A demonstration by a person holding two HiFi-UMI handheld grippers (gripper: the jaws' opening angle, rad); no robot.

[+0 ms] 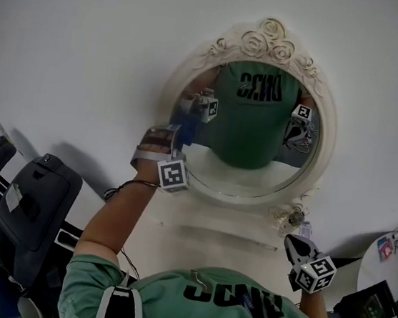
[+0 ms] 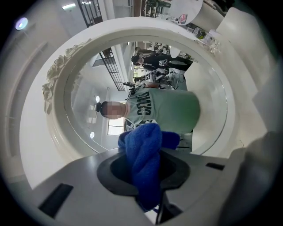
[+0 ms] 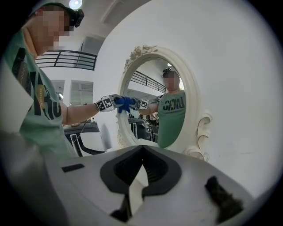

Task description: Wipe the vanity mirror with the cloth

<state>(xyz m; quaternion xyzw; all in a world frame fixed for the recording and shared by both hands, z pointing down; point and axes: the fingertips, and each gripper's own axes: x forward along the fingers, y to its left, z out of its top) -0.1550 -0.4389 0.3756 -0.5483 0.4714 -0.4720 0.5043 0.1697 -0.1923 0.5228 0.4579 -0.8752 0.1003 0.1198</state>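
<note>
Holding the blue cloth (image 2: 142, 152) clamped at the left rim of the vanity mirror (image 1: 254, 179), the left gripper (image 1: 171, 135) could snag the carved frame (image 1: 268, 39) if it drifts outward (right gripper (image 1: 295, 246) closed, empty).

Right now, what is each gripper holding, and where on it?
Left gripper: blue cloth, clamped across its bunched middle, a wad sticking out ahead. Right gripper: shut, nothing held.

The mirror (image 1: 249, 169) hangs on the wall (image 1: 90, 48) before me. My left gripper (image 2: 143, 152), cloth (image 2: 148, 137) in its jaws, is at the mirror's left edge; my right gripper (image 1: 295, 247) is lower, under its right side.
</note>
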